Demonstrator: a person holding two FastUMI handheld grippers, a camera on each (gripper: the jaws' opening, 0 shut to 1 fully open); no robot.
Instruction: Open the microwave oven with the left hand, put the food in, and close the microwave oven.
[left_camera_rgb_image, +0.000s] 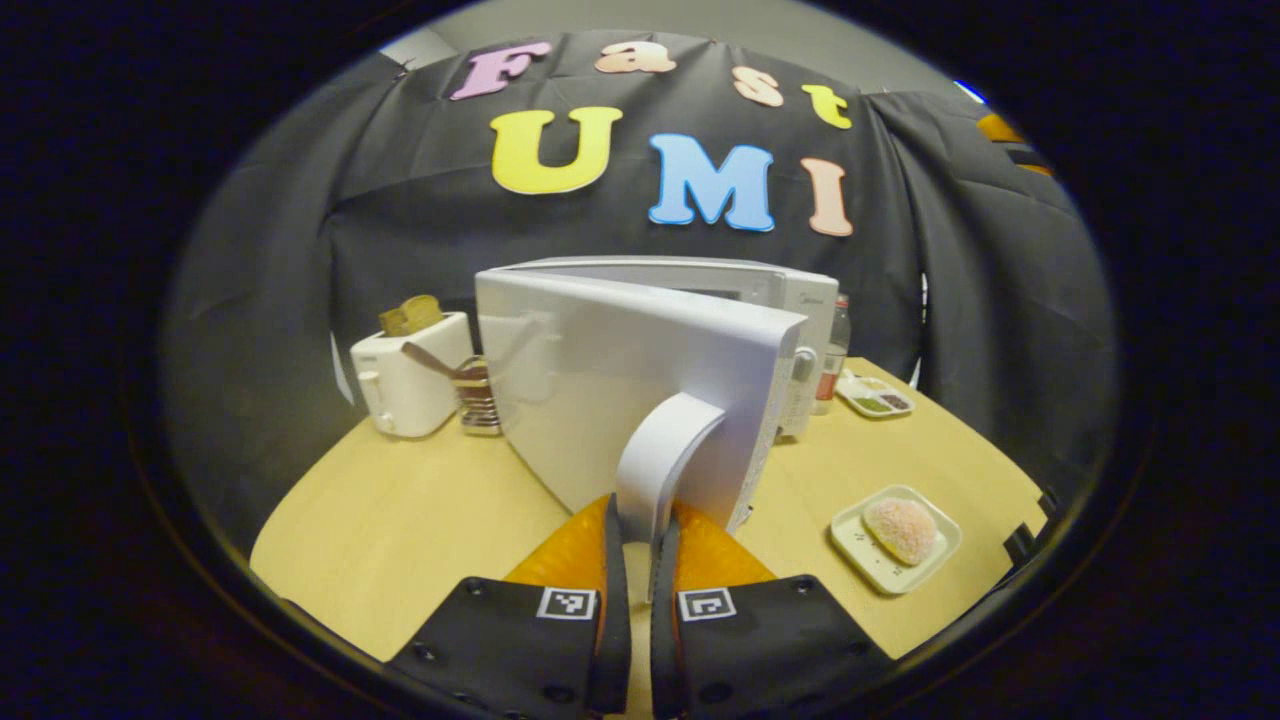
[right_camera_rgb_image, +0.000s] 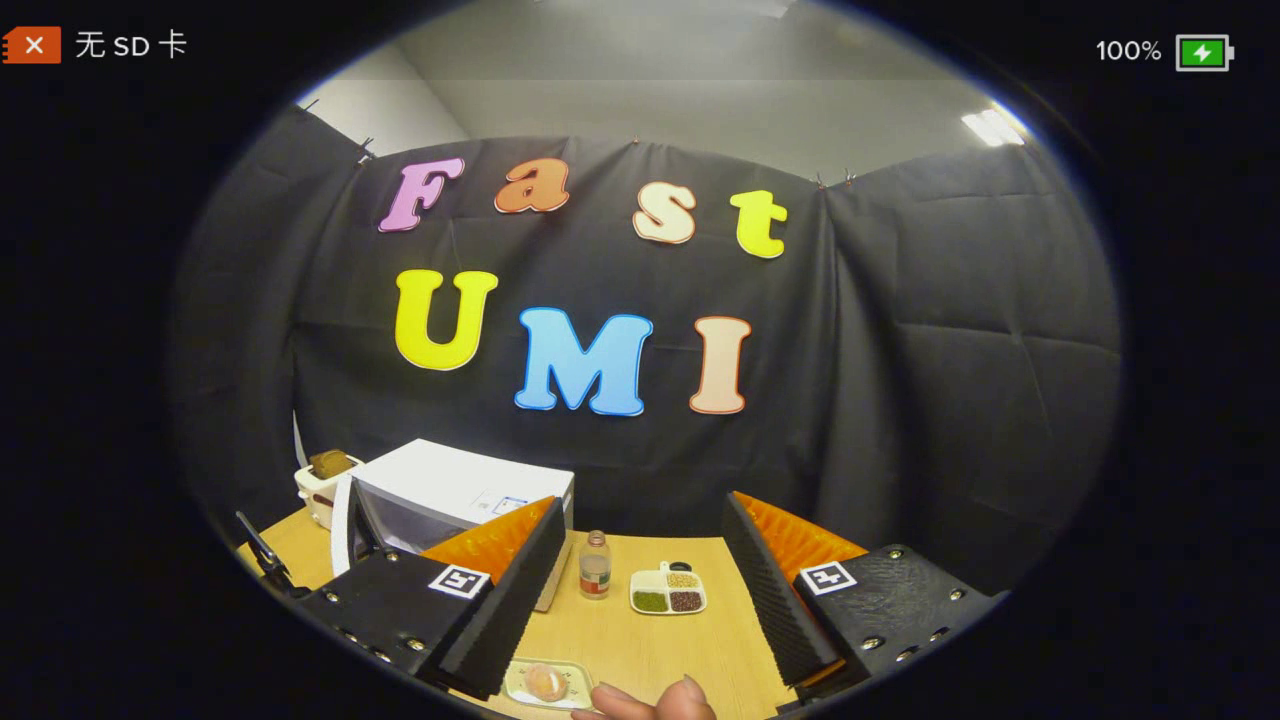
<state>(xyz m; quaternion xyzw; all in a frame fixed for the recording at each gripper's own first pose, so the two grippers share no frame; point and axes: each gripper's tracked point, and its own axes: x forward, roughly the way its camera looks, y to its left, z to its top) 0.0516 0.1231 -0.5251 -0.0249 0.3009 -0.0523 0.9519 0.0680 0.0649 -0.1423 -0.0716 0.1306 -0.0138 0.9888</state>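
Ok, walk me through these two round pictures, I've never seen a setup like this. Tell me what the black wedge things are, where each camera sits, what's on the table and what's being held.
A person holds a two-finger gripper in each hand; a fisheye camera rides on each and looks along its fingers.

The left gripper view shows the left gripper shut on the curved white door handle of the white microwave oven, whose door stands partly open.

The right gripper view shows the right gripper open and holding nothing, above the pale wooden table. A bare hand shows at the bottom edge.

On the table: a white toaster with bread in it, a small clear bottle, a white divided dish of green and brown fillings, and a small white square plate with a pink rounded bun, seemingly the food.
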